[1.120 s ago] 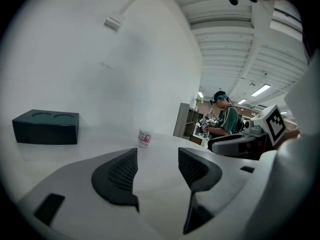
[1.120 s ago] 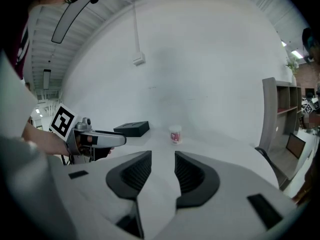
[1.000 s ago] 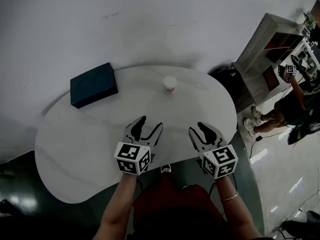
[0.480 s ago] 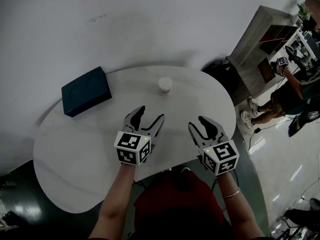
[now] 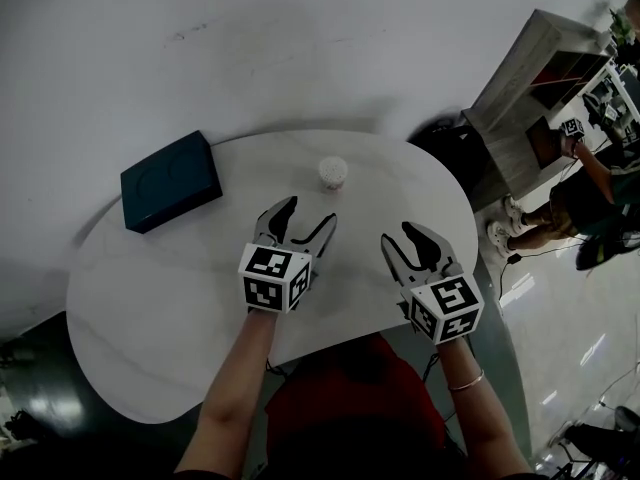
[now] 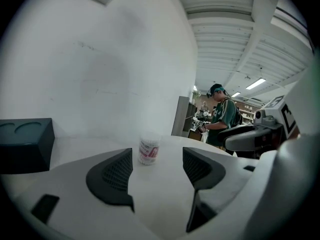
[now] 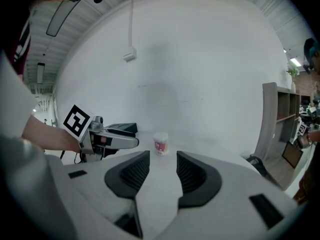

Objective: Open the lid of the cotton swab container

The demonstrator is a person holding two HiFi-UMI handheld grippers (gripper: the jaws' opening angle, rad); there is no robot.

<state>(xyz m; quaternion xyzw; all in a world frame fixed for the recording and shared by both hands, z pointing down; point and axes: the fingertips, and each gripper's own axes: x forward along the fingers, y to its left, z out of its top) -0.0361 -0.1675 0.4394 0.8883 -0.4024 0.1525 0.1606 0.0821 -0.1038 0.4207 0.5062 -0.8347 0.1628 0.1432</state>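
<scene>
One swab container (image 5: pixel 333 175) | lid (image 6: pixel 149 139) on | upright on table (image 5: pixel 150 298) | contents unclear

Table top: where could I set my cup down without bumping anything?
The table's left end below the dark box is bare, as is the right end past the cotton swab container. Crowded: the near middle, where the left gripper, jaws opening on nothing, and right gripper hover.

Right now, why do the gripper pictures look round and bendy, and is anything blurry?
Left gripper view: a wide lens leaves black corners and bulges the wall; the cotton swab container looks soft, its label unreadable. Right gripper view: same round bulge, the ceiling lines curving. Head view: straighter, dim, with bright glare on the floor at right.
</scene>
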